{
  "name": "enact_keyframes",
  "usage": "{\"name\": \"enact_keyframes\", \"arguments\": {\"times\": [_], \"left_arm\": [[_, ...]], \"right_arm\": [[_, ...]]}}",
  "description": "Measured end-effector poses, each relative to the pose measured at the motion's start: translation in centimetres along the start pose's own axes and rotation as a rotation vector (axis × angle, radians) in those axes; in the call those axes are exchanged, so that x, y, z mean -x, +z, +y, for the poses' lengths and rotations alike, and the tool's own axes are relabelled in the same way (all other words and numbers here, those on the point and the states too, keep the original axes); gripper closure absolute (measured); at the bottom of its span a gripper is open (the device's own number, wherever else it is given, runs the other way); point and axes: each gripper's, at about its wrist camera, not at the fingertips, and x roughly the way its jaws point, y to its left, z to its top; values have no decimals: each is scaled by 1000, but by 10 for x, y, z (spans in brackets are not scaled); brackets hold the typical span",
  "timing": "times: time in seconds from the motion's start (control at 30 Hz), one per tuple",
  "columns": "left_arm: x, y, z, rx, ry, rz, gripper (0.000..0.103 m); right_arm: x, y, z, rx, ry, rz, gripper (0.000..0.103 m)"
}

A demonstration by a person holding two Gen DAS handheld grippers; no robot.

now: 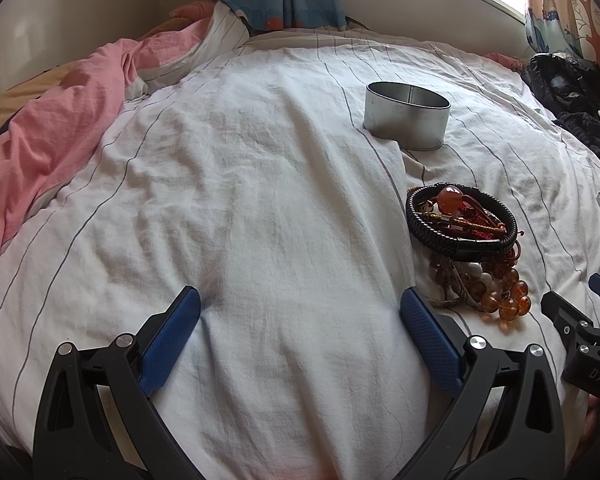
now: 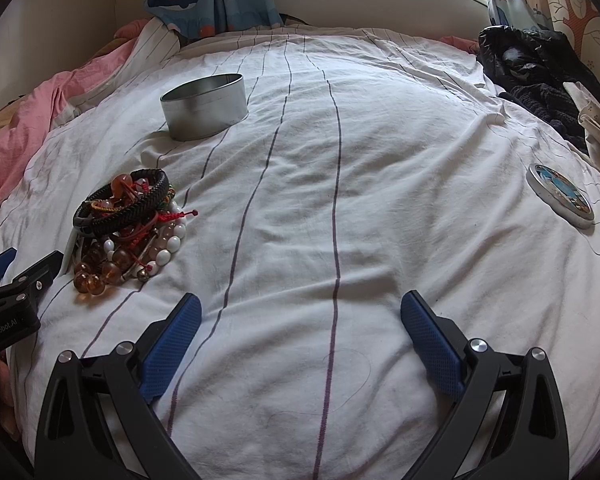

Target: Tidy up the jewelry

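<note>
Both grippers, left (image 1: 300, 304) and right (image 2: 300, 308), hover over the bed (image 2: 380, 200) with jaws spread wide and empty. The jewelry pile (image 2: 132, 224) lies between them, near the open tin (image 2: 204, 108). The lid (image 2: 560, 196) lies well apart.
</note>
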Motion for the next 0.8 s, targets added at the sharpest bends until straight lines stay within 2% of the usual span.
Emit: {"name": "enact_keyframes", "arguments": {"times": [0.27, 0.57, 0.8], "left_arm": [[-4, 0, 1, 1, -3, 1, 6], [5, -4, -6, -23, 4, -45, 6], [11, -4, -11, -32, -25, -59, 6]], "right_arm": [[0, 0, 1, 1, -2, 1, 7], [-1, 0, 1, 3, -3, 2, 7], [-1, 1, 1, 4, -5, 3, 7]]}}
